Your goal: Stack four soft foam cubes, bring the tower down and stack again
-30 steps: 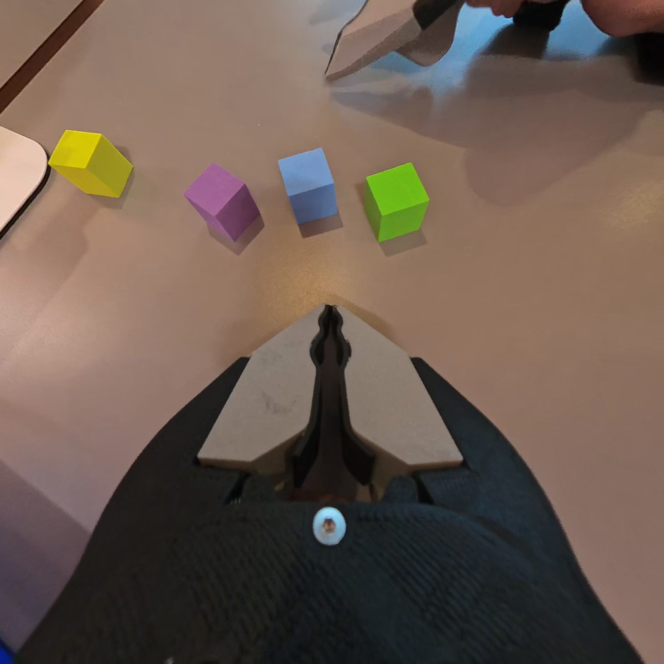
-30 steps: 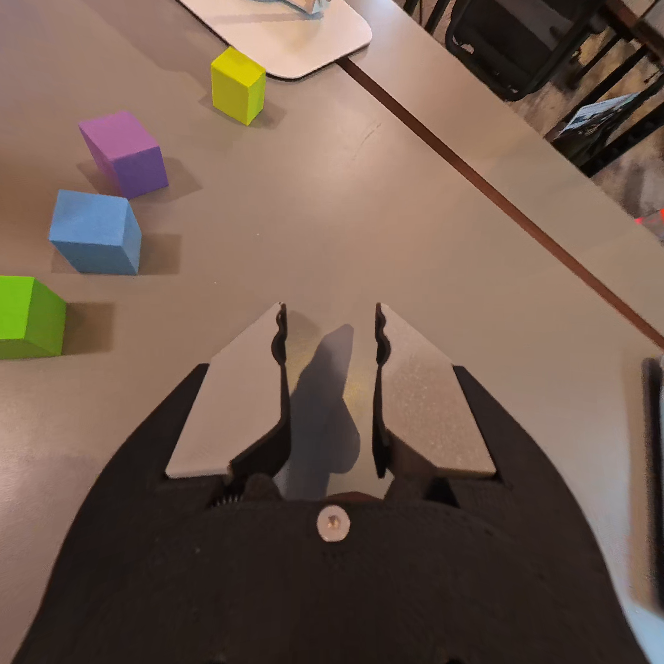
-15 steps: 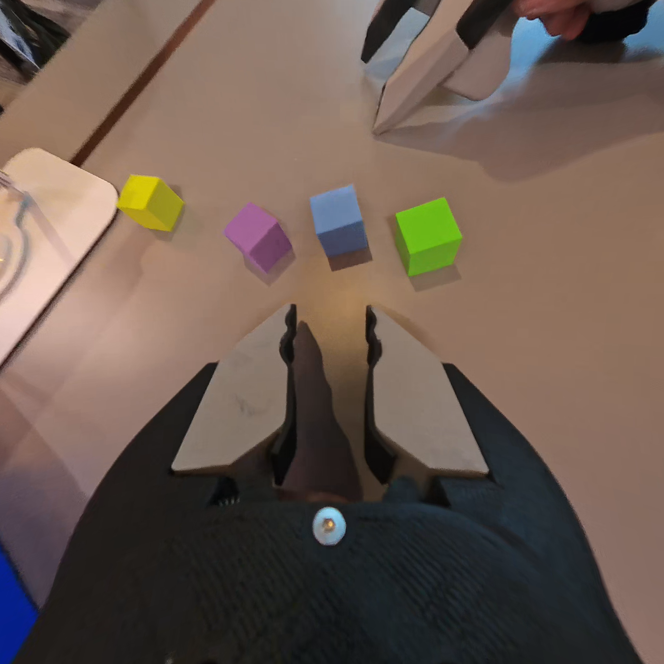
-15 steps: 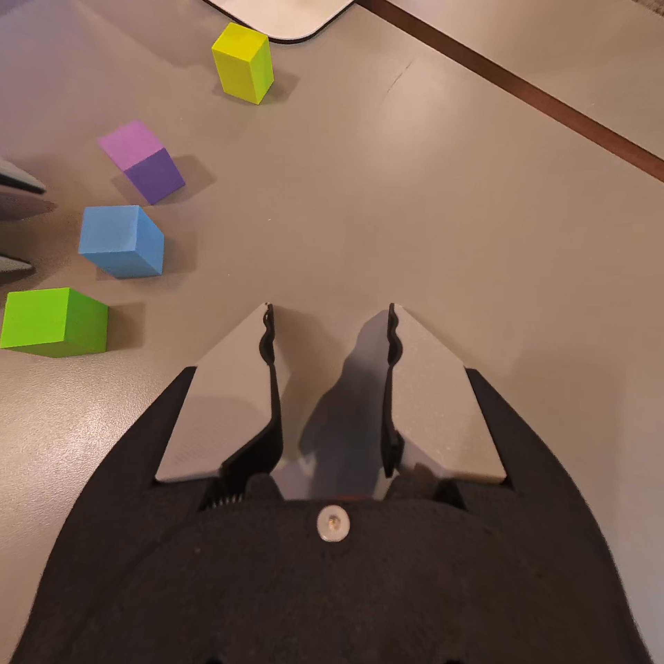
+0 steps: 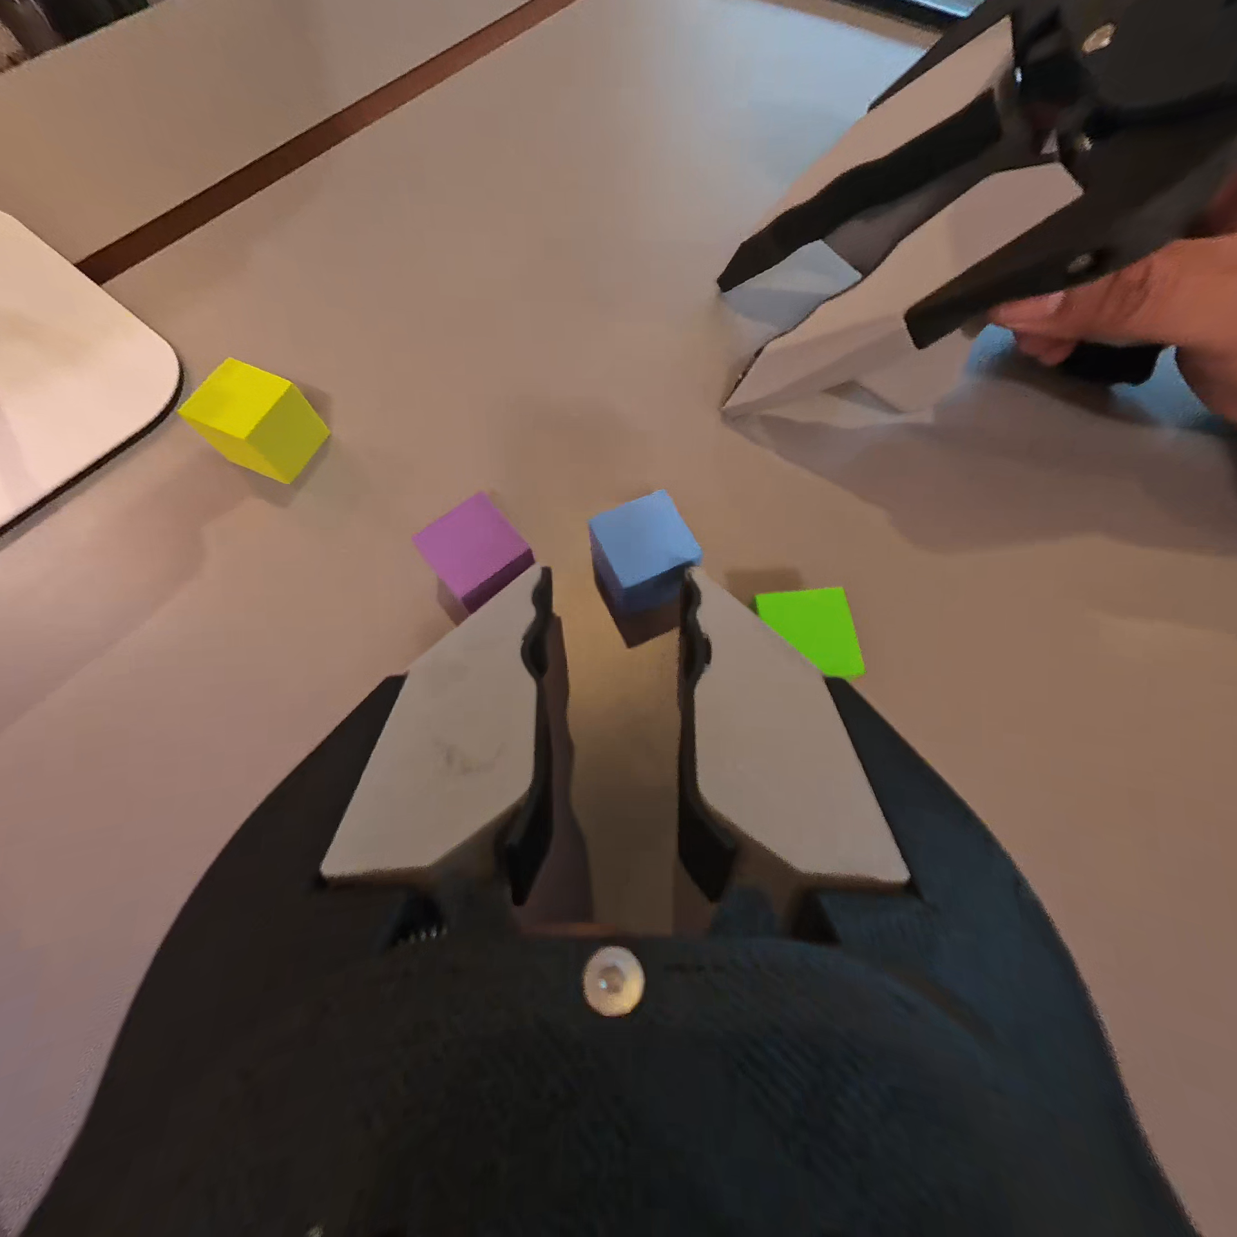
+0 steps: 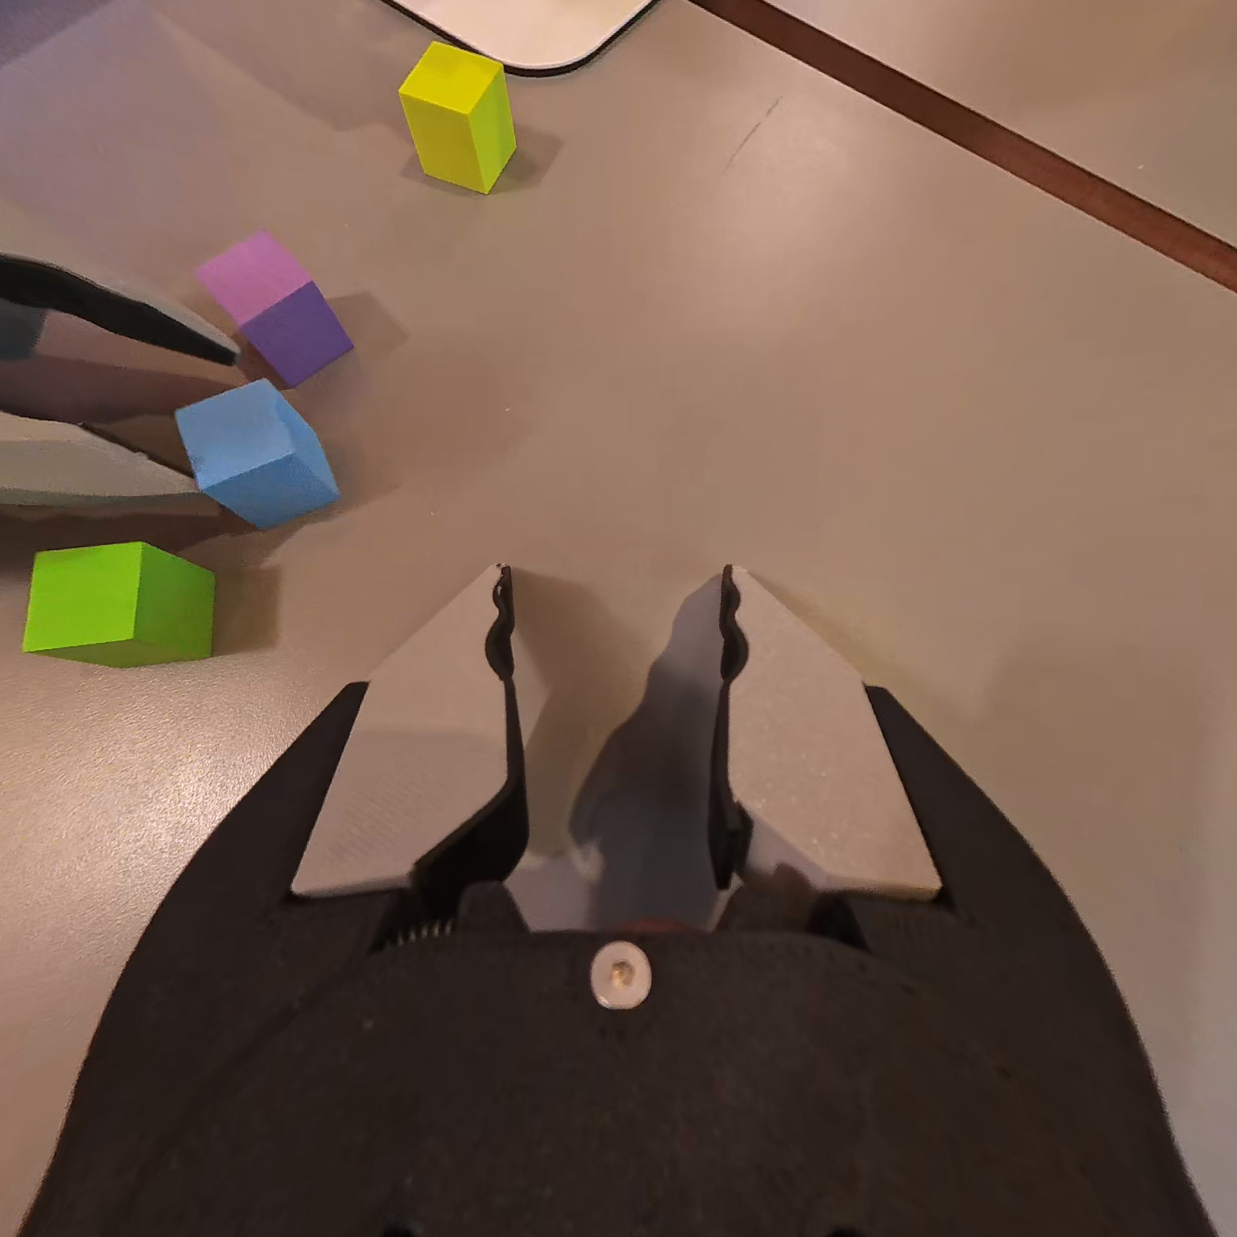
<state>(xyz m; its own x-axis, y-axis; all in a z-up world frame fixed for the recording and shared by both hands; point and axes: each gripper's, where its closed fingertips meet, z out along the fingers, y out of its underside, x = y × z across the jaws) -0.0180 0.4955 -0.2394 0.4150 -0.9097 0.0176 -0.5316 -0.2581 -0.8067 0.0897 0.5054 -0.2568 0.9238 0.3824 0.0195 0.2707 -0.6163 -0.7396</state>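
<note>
Four soft foam cubes lying apart in a loose row on the smooth grey-brown tabletop, none stacked on another. From one end of the row: a yellow foam cube, standing just beside the rounded corner of a flat white board with dark edge; then a purple foam cube; then a blue foam cube; then a bright green foam cube. Same row seen from the side in the right wrist view: yellow farthest, purple, blue, green nearest.

Left tongs spread apart with a clear gap, holding nothing. Tips low and very near the cubes: one grey tip just before the purple cube, the other tip at the near side of the blue cube, partly covering the green cube in the left wrist view. Whether a tip really touches the blue cube, cannot tell. In the right wrist view the same left tongs entering from the left edge, the tips at the purple and the blue cube. Blue cube sitting a little turned against its neighbours.

Right tongs spread wide and empty, over bare tabletop, well apart from all four cubes. In the left wrist view these right tongs at the far right, tips down close to the tabletop, with a person's hand behind them.

A dark brown seam running across the tabletop beyond the yellow cube.
</note>
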